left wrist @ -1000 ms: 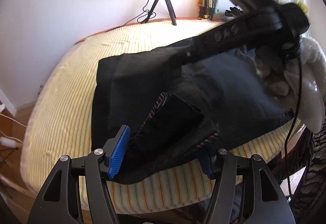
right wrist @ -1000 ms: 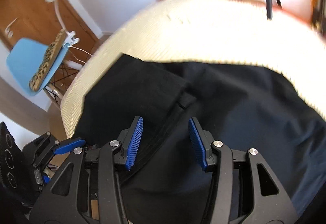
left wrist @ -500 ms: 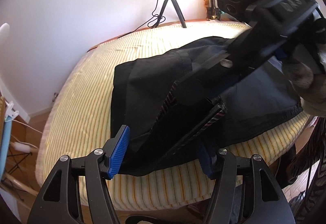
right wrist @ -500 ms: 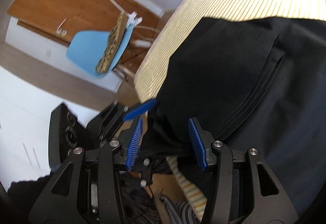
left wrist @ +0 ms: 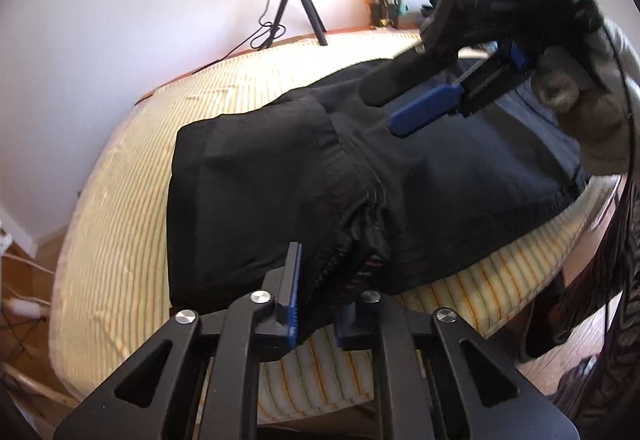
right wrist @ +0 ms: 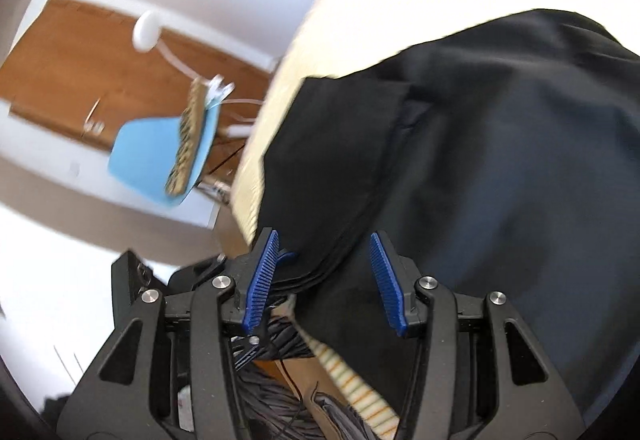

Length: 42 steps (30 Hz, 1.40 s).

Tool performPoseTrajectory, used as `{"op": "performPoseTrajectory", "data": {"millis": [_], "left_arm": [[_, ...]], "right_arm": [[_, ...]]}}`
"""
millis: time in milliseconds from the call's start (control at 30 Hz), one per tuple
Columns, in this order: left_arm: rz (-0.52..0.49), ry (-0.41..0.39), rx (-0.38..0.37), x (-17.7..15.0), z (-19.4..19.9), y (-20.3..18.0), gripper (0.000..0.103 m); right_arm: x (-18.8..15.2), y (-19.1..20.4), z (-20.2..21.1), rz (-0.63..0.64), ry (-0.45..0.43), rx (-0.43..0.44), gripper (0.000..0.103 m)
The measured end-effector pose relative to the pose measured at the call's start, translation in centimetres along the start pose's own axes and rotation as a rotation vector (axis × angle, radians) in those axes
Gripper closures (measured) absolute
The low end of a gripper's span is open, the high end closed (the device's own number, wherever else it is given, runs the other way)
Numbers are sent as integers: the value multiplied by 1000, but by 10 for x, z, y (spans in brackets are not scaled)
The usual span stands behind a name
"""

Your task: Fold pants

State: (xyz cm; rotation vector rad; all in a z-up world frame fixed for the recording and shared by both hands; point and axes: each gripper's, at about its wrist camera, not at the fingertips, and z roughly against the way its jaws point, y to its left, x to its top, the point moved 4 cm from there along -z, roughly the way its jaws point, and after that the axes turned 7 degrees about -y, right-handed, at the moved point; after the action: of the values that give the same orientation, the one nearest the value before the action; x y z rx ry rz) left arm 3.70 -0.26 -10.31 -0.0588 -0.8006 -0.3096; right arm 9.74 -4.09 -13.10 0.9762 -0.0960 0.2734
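Left claw [left wrist: 316, 300] has just pinched shut on the near edge of the pants [left wrist: 280, 176], which lie on the bed [left wrist: 120, 220]. Right claw [right wrist: 326, 280] hangs apart over them, holding nothing. One fold looks done, and I think more are left.

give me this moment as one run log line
stage: gripping near edge | left gripper: jaws just closed, shut on black pants | right gripper: open over pants edge, not gripping | surface: striped mattress

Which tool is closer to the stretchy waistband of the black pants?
The left. The left tool has just closed on the bunched waistband at the near bed edge. The right tool hangs open above the pants, farther along.
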Motion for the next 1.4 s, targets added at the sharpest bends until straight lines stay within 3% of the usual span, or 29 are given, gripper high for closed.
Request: {"op": "performPoseTrajectory", "data": {"millis": [233, 400, 500, 533, 567, 633, 733, 900, 1067, 1400], "left_arm": [[198, -112, -45, 15, 22, 24, 97], [190, -140, -75, 20, 24, 14, 97], [152, -140, -81, 21, 22, 3, 97], [148, -140, -88, 21, 23, 1, 97], [149, -143, -90, 23, 22, -1, 97], [145, -149, -92, 26, 22, -4, 97], [142, -162, -110, 32, 21, -9, 97], [143, -180, -157, 48, 12, -30, 97], [119, -229, -206, 68, 9, -70, 97], [74, -197, -303, 77, -19, -132, 97]], "right_arm": [[14, 0, -12, -67, 4, 46, 42], [29, -1, -40, -178, 5, 114, 38], [40, -11, -51, -260, -42, 126, 38], [43, -15, -52, -265, -57, 122, 43], [46, -15, -51, -260, -82, 113, 58], [50, -7, -50, -192, -98, 74, 78], [56, 9, -36, -68, -144, 11, 92], [68, 19, 14, 43, -241, -46, 96], [74, 12, 63, 57, -317, -74, 97], [57, -38, 119, 17, -359, -186, 98]]}}
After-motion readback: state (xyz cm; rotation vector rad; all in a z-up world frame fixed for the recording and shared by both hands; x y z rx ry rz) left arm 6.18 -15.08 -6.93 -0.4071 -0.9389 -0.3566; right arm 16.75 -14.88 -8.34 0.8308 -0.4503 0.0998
